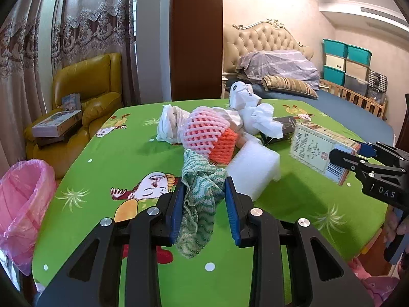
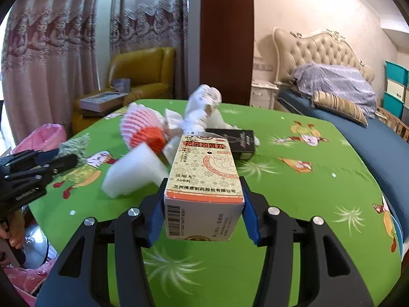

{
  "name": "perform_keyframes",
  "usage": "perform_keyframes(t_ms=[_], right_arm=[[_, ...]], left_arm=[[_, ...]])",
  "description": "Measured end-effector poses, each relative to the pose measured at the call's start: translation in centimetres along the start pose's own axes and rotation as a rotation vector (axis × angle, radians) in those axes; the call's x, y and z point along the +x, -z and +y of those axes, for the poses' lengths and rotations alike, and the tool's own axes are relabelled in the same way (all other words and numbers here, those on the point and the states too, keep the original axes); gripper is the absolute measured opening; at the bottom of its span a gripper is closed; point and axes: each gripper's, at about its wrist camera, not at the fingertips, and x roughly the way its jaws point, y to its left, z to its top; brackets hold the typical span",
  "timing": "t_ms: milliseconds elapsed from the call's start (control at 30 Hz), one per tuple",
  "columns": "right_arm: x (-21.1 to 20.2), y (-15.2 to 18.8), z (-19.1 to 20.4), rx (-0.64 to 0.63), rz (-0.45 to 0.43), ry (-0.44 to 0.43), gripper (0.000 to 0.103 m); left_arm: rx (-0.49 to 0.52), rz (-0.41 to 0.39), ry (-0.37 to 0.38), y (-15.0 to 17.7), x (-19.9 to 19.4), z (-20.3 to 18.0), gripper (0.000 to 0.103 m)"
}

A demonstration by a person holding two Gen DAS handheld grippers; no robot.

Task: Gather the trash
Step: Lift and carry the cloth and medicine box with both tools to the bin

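My left gripper (image 1: 204, 192) is shut on a crumpled green net cloth (image 1: 198, 204), held above the green tablecloth (image 1: 107, 158). Seen from the right wrist, this cloth (image 2: 76, 144) sticks out of the left gripper (image 2: 67, 160) at the left edge. My right gripper (image 2: 203, 192) is shut on a cream and orange medicine box (image 2: 204, 179), lifted over the table. The left wrist view has that box (image 1: 319, 151) in the right gripper (image 1: 342, 157) at the right. Behind lies a trash pile: pink foam net (image 1: 202, 130), orange foam net (image 1: 223, 147), white foam block (image 1: 253, 168), crumpled white paper (image 1: 258, 115), black box (image 1: 281, 130).
A bin lined with a pink bag (image 1: 23, 204) stands off the table's left edge. A yellow armchair (image 1: 87, 94) with boxes on it stands behind the bin, before the curtains. A bed (image 1: 319, 97) lies to the right, with stacked storage boxes (image 1: 345, 64) beyond.
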Motion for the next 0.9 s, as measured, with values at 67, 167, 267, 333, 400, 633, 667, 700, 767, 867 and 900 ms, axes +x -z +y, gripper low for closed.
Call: perform_keyframes(t_ms=[67,167,267,333,400,633,667,700,767,867,900], right_arm=[[-0.5,0.0,0.8,-0.025,-0.027,0.001,0.051],[-1.3,-0.2,1.7,-0.045,-0.064,-0.002,0.051],[-1.6,-0.4,1.9,-0.051,-0.074,-0.009,0.051],[-1.6,-0.4,2.1,-0.055,-0.076,-0.006,0.051],[-1.6,-0.4,2.2,-0.056,-0.075,-0.007,0.051],[-1.6,-0.4,2.6,-0.063,-0.076,-0.012,0.051],[-1.6,-0.4,2.6,-0.062,-0.075,-0.013,0.051],[-1.7,-0.5,2.6,-0.063,-0.075,-0.013,0.051],[-1.8,-0.5,2.8,-0.069,-0.079,-0.013,0.051],[-2.0,-0.5,3.2,-0.08,-0.082,-0.015,0.051],[-2.0,-0.5,3.4,-0.083,-0.081,-0.016,0.051]], left_arm=[[0.005,-0.017,-0.001,0.1,-0.4,-0.3,0.029],[0.022,-0.049,-0.007,0.3,-1.0,-0.7,0.029],[0.033,-0.071,-0.004,0.3,-1.6,-0.9,0.029],[0.036,-0.082,-0.004,0.3,-1.8,-1.0,0.029],[0.041,-0.09,-0.002,0.3,-2.0,-1.1,0.029],[0.056,-0.087,0.007,0.7,-2.0,-1.4,0.029],[0.059,-0.088,0.008,0.7,-2.0,-1.3,0.029],[0.059,-0.088,0.008,0.6,-2.0,-1.3,0.029],[0.06,-0.095,0.007,0.5,-2.2,-1.1,0.029],[0.054,-0.101,0.007,0.6,-2.3,-0.7,0.029],[0.05,-0.103,0.005,0.7,-2.4,-0.6,0.029]])
